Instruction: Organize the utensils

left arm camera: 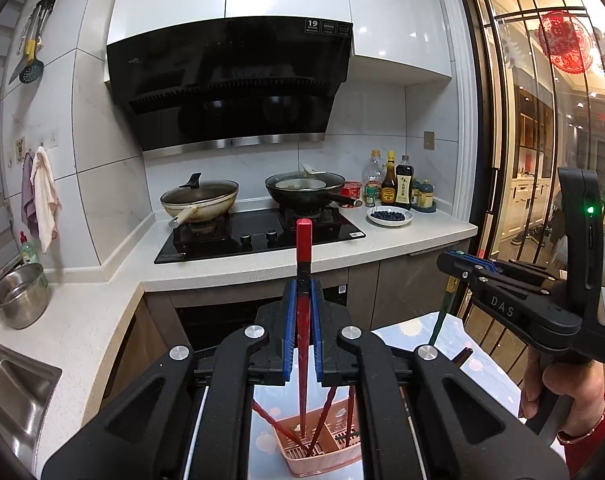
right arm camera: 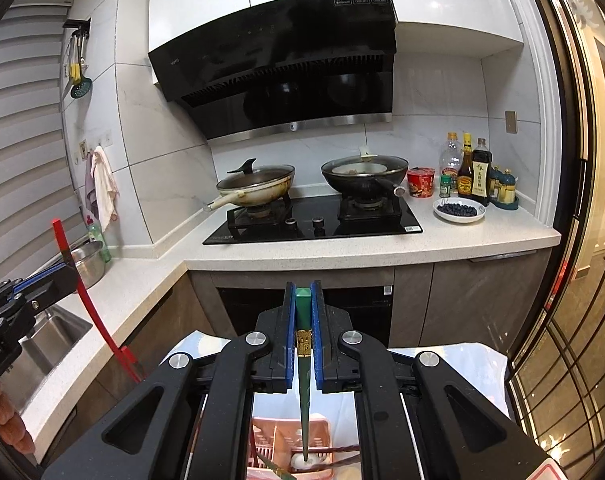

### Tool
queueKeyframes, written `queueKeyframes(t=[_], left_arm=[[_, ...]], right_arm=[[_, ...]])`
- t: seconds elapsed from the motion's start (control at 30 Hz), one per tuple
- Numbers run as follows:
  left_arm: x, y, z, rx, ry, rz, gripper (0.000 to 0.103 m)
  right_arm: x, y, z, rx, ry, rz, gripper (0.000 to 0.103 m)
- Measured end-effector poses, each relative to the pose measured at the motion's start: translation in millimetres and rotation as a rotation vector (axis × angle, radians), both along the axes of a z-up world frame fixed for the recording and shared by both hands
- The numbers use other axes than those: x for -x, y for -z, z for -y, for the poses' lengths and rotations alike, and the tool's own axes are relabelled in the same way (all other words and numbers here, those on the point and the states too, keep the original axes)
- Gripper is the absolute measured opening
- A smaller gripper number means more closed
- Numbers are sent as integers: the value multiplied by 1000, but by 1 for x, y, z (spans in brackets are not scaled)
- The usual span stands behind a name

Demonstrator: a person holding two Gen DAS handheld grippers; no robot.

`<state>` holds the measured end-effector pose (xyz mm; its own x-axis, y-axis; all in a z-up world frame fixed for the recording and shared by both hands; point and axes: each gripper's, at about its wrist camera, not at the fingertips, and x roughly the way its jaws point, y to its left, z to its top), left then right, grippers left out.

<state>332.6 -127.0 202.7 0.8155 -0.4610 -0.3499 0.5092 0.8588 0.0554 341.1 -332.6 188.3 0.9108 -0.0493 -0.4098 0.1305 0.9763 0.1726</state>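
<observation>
2 woks (left arm camera: 200, 197) on stove (left arm camera: 258, 234), bowl (left arm camera: 389, 216) right.

The left tool (left arm camera: 302, 288) points forward, its blue-padded jaws pinched in on something thin. The right tool (right arm camera: 302, 300) is clamped the same way, level beside it (each shows in the other's view, off to the side). A bare hand (left arm camera: 558, 392) grips the right tool's handle from below.

Left gripper (left arm camera: 303, 300): black plastic linkage arms, round silver pivot screws, blue pads lining fingers (left arm camera: 289, 320). Right gripper (right arm camera: 303, 304): same build; its side shows white "DAS" lettering, green LED. Right hand (left arm camera: 558, 394): bare skin, red sleeve cuff, thin red bracelet.
</observation>
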Motion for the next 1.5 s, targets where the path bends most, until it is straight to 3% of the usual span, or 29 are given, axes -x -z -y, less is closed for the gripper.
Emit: queueKeyframes(t=[0.3, 0.33, 0.37, 0.4, 0.43, 0.47, 0.57, 0.63, 0.83, 1.17, 1.27, 1.47, 1.5], left_arm=[[-6, 19, 1, -11, -6, -55, 8], [-7, 21, 0, -8, -18, -60, 12], [-7, 23, 0, -11, -34, -63, 26], [-6, 24, -2, -10, -48, -59, 35], [-5, 27, -2, -8, -60, -50, 49], [-4, 28, -4, -10, -79, -43, 61], [0, 32, -6, -10, -109, -35, 82], [0, 35, -8, -8, -120, -46, 89], [6, 47, -17, -16, -134, -100, 95], [36, 90, -21, -85, -145, -192, 96], [47, 106, -28, -97, -146, -234, 96], [80, 132, -35, -134, -176, -233, 96], [83, 135, -35, -138, -173, -235, 96]], right_arm=[[-7, 31, -4, 7, -18, -78, 7], [-7, 33, -5, 9, -23, -84, 12], [-7, 36, -6, 13, -17, -90, 18], [-5, 37, -6, 15, -10, -85, 38], [-3, 37, -8, 16, -3, -72, 48], [1, 37, -8, 20, 5, -60, 50], [9, 35, -10, 24, 5, -44, 59], [16, 33, -11, 21, 7, -33, 68], [47, 34, -20, 28, -1, -24, 84], [102, 69, -49, 95, -26, -127, 85], [118, 82, -51, 73, -29, -162, 85], [147, 105, -51, 14, -9, -213, 86], [152, 109, -51, 10, -2, -218, 91]])
